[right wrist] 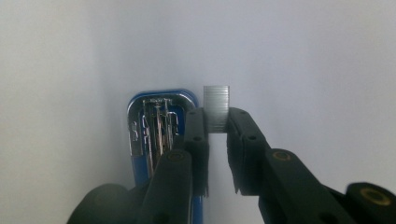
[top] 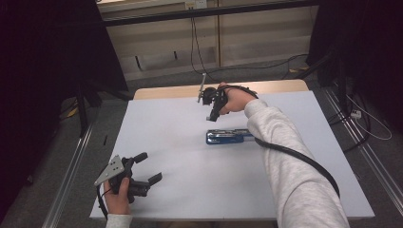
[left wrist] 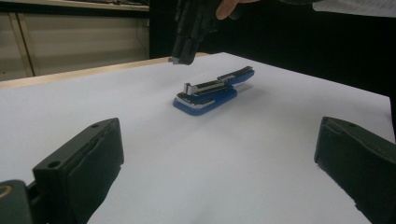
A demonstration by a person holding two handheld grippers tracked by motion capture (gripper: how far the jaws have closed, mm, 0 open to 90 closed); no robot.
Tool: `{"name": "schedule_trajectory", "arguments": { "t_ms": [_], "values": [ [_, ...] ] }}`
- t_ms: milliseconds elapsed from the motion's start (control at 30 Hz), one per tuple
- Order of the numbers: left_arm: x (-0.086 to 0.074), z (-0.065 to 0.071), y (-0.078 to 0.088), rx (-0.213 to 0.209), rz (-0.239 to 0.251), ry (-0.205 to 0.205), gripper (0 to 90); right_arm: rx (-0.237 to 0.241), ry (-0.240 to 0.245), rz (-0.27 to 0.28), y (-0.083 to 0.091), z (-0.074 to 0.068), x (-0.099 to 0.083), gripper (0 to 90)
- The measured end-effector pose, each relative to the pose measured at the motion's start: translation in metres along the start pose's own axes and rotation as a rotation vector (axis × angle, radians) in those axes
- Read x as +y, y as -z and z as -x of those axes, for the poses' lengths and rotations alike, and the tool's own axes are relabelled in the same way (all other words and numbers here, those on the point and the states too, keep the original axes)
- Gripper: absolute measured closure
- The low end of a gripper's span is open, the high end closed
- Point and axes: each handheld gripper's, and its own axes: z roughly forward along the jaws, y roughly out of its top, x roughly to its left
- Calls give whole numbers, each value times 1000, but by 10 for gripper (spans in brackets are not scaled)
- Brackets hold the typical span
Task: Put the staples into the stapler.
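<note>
1. From my high view, the sleeve (top: 280,142) covers the right end of the blue stapler (top: 228,136).
2. My right gripper (right wrist: 217,122) hides the stapler's lower body.
3. The staple strip (right wrist: 216,107) is partly buried between the jaws.

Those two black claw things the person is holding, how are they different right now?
The right gripper is shut on a staple strip; the left gripper is open and holds nothing. The right one is held above the table, beyond the blue stapler; the left one sits low near the table's near left corner. Both are black, two-jawed and hand-held.
</note>
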Motion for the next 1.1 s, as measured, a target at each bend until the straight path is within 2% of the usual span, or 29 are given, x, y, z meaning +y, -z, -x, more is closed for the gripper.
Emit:
{"name": "schedule_trajectory", "arguments": {
  "t_ms": [467,700,733,867,933,967,1100],
  "values": [
    [0,-1,0,3,-2,-7,14,12,-14,6,2,-4,-5,786],
    [1,-1,-2,2,-5,-4,14,21,-8,4,5,-10,-4,786],
    [0,-1,-3,1,-8,-3,14,23,9,10,5,-10,-4,786],
    [1,-1,-3,1,-4,-2,14,33,-3,10,5,-12,-5,786],
    [0,-2,-3,1,-7,-7,14,27,13,10,5,-13,-5,786],
    [0,-2,-3,0,-10,-7,14,34,1,8,6,-14,-5,786],
    [0,-1,-3,0,-12,-1,14,36,21,4,4,-17,-5,786]
  ]
}}
